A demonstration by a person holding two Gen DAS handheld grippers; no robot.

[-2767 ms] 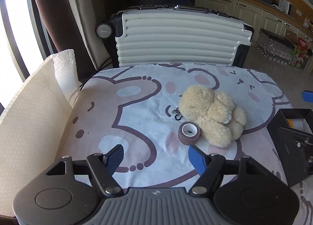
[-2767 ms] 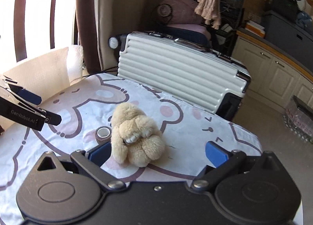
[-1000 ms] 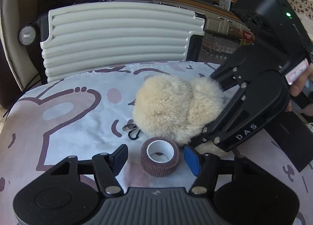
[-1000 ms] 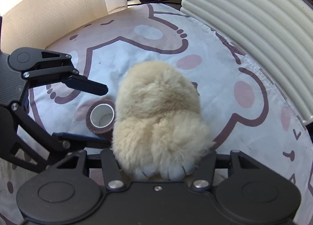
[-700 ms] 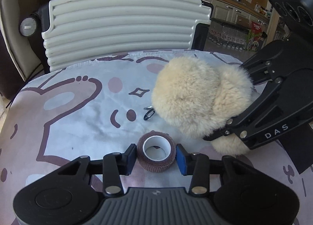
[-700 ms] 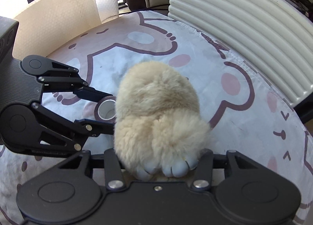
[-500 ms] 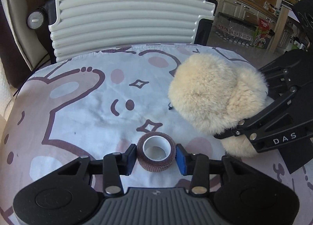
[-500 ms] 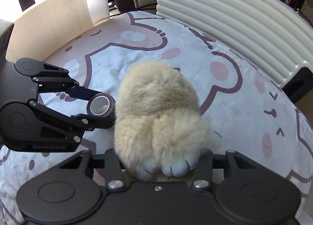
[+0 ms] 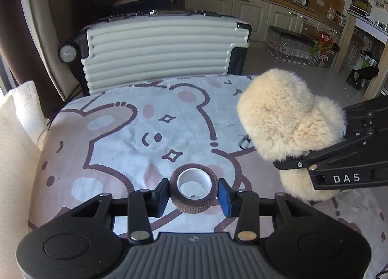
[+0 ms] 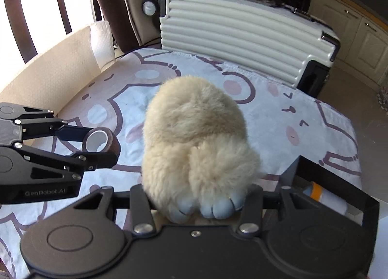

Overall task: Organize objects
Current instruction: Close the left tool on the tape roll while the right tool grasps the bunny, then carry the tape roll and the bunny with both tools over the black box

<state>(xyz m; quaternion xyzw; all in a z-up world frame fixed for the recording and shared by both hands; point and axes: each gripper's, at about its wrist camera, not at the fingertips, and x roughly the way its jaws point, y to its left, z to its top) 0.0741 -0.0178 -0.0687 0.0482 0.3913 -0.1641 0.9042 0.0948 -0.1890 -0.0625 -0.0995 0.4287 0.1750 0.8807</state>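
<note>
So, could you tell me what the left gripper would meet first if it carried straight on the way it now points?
Probably the bear-print cloth. The left gripper, shut on the tape roll, tilts down toward a bare stretch of it; the plush toy sits off to the right. Depth is hard to judge.

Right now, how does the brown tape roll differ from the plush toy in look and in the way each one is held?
The brown tape roll is a small, firm ring with a white core; the plush toy is much bigger, cream and fluffy. The left gripper pinches the roll on its outer sides; the right gripper squeezes the toy at its lower end, near the pale blue paws. Both are lifted clear of the bear-print cloth.
</note>
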